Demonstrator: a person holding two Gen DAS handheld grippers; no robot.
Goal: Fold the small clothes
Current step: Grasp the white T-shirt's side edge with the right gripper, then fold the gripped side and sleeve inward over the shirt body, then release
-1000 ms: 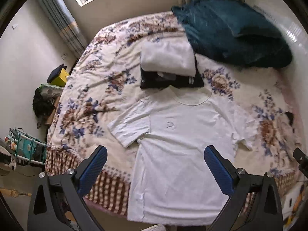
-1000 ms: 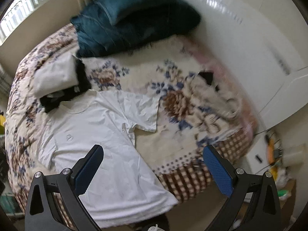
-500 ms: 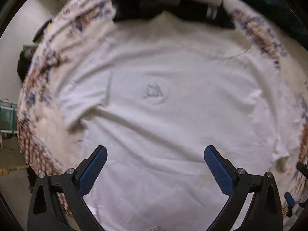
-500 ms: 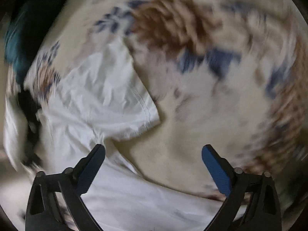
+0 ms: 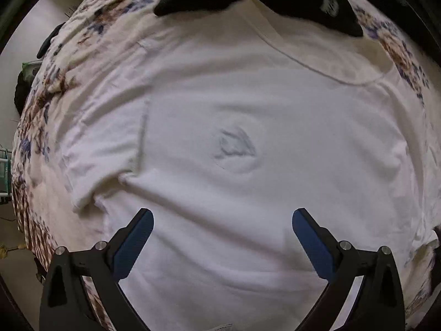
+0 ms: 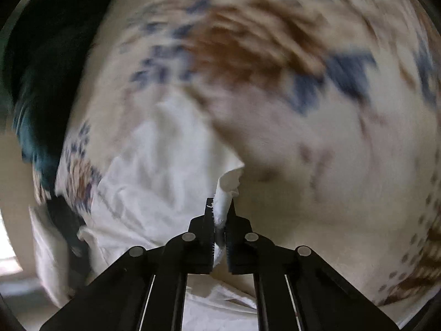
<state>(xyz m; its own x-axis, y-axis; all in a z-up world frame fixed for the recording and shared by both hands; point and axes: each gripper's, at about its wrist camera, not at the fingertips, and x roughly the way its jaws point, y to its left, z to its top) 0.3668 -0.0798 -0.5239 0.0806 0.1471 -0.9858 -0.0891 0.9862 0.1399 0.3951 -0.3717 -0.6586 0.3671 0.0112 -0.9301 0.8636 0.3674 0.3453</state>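
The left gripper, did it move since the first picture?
Yes. The left gripper came down close over the white T-shirt on the bed: the shirt now fills its view, and the window and curtains are gone.

The white T-shirt (image 5: 248, 104) is soft matt cloth, faintly creased, lying on a floral bedspread (image 5: 55, 104) of matt woven fabric. The left gripper (image 5: 220, 220) has matt black plastic arms, blue ribbed pads (image 5: 311, 237) and shiny metal pins.
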